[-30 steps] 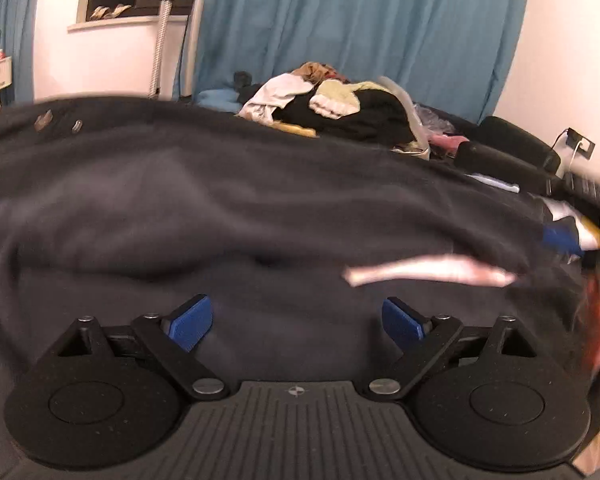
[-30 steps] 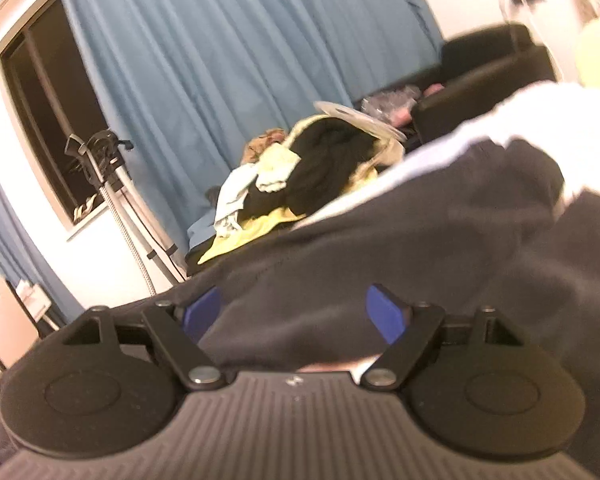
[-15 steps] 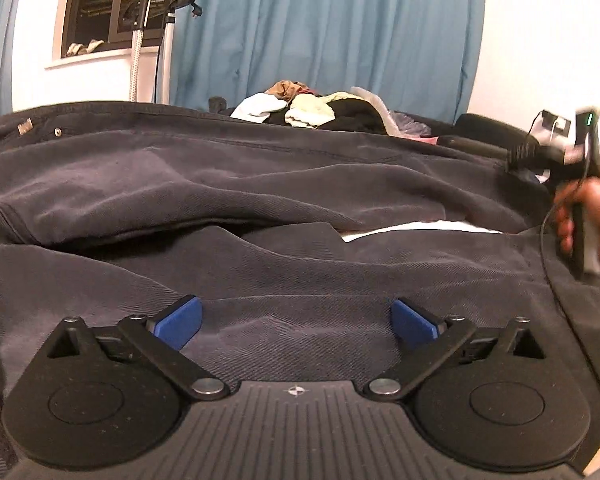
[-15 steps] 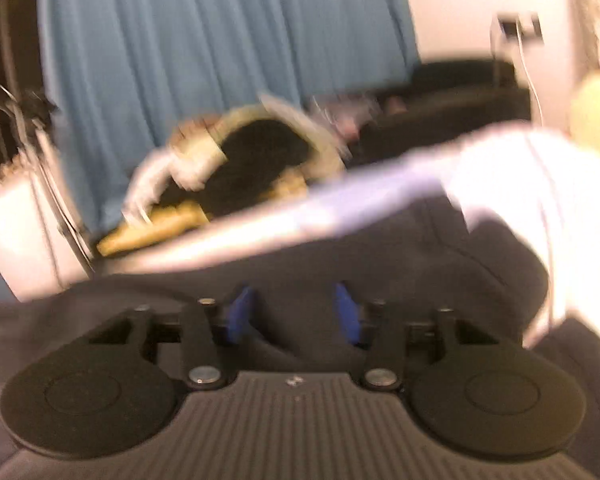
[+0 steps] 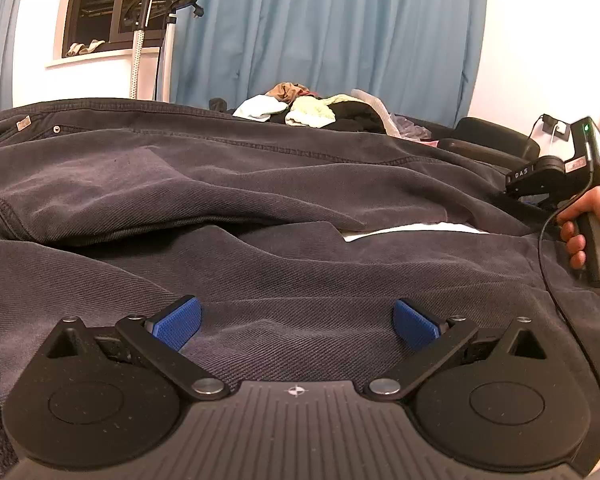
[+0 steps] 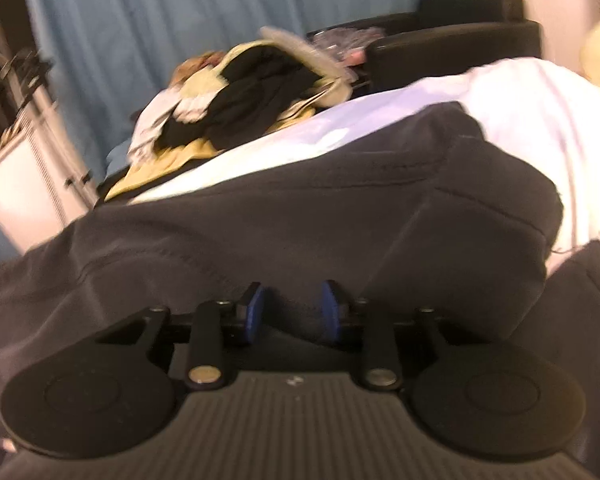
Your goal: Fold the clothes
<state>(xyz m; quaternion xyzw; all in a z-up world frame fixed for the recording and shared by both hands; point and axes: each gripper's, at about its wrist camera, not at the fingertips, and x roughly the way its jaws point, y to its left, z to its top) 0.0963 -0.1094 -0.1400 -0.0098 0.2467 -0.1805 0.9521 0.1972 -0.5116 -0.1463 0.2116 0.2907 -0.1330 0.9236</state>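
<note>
White bedsheet (image 6: pixel 532 92), blue curtain (image 5: pixel 332 28) at twelve o'clock. Dark trousers (image 5: pixel 260 184) spread beneath the left gripper (image 5: pixel 296 322), fingers wide apart; right gripper (image 6: pixel 291 310) pinches their fabric.

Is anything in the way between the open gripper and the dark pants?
Nothing visible is. The left gripper hangs open right over the dark pants, with only bare fabric between its blue pads.
</note>
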